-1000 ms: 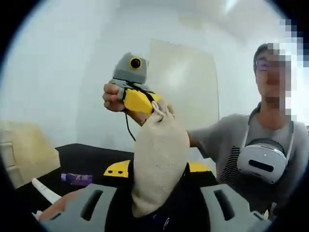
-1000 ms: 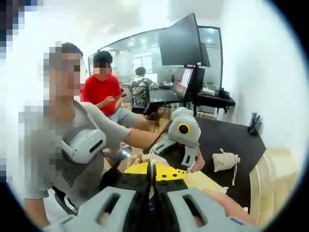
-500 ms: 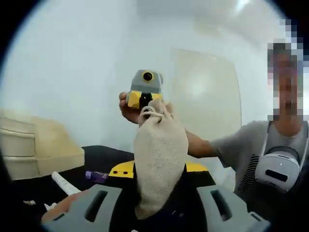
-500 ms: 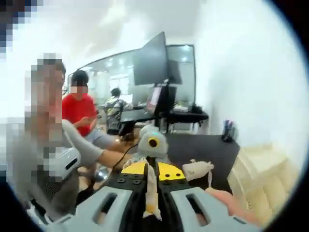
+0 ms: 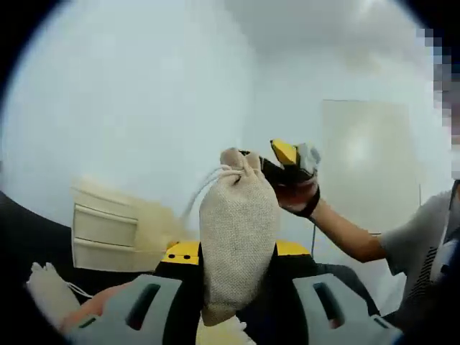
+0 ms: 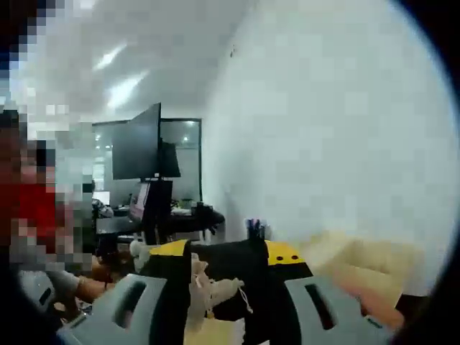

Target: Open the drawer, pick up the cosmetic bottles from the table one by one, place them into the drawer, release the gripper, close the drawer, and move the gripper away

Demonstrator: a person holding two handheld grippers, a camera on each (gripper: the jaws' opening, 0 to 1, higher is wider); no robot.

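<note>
A beige burlap drawstring pouch (image 5: pixel 238 237) stands upright between the jaws of my left gripper (image 5: pixel 238 253), which is shut on its lower half. In the left gripper view my right gripper (image 5: pixel 279 159), yellow and black in a person's hand, sits against the right side of the pouch's tied neck. The pouch's strings (image 5: pixel 198 195) fly out blurred to the left. In the right gripper view my right gripper (image 6: pixel 226 253) has its jaws spread, and a knotted white cord (image 6: pixel 198 286) dangles in the gap near the left jaw.
A cream drawer unit (image 5: pixel 108 233) stands shut against the white wall at the left. It also appears at the right as a drawer unit (image 6: pixel 363 259). A second pouch (image 5: pixel 47 289) lies at the lower left. A monitor (image 6: pixel 136 149) and a pen cup (image 6: pixel 254 228) stand on a black desk.
Both views have swung toward the white wall and the drawer unit. My right gripper went from pinching the drawstring above the pouch to beside its neck. Its jaws have spread.
</note>
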